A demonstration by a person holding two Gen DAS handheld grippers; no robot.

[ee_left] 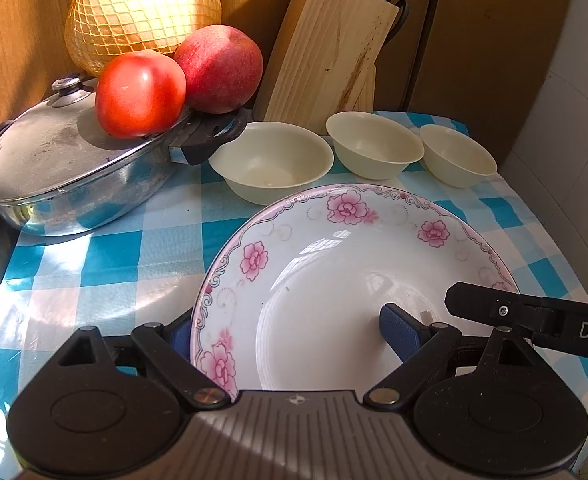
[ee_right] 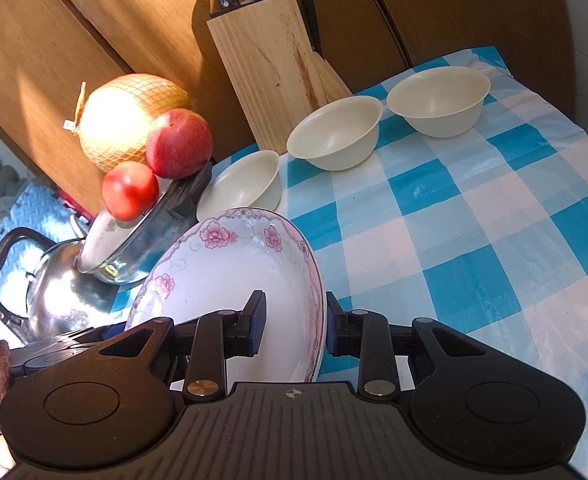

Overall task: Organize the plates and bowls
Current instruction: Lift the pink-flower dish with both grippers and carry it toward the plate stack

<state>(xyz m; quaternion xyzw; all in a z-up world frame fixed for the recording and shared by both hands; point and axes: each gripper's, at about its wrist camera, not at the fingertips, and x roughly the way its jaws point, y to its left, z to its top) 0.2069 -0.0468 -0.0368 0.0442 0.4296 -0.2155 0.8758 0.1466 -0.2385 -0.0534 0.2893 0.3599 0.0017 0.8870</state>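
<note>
- Desk (ee_right: 494, 220) under a blue-and-white checked cloth, carrying everything; wide bare stretch on its right side, seen only from the right wrist.
- Steel pot (ee_left: 73, 184) with lid at the left rear, tomato (ee_left: 139, 92) and apple (ee_left: 219, 68) resting on the lid, netted pomelo (ee_left: 141, 8) behind; knife block (ee_left: 326, 52) upright at the back.
- Kettle (ee_right: 49, 284) beside the pot, visible from the right wrist alone.
- Flowered plate (ee_left: 334, 280) near the front of the desk, gripped from two sides; whether lifted clear or resting on the cloth, impossible to tell.
- Three cream bowls in a row behind the plate, each apart from its neighbour: left bowl (ee_left: 269, 160) just beside the pot handle, middle bowl (ee_left: 374, 144), right bowl (ee_left: 458, 156) near the desk's far corner.
- Left hand-held gripper (ee_left: 285, 330) set fairly wide across the plate's near-left rim, one pad outside, one inside the well; looks clamped on the rim.
- Right hand-held gripper (ee_right: 298, 328) narrowed on the plate's right rim, a pad on each face; its arm also showing in the left wrist view.
- Progress, as a judgement: early. Bowls not yet nested or stacked, only one plate in sight and not yet placed. Left to do: set the plate down, gather the bowls together.
</note>
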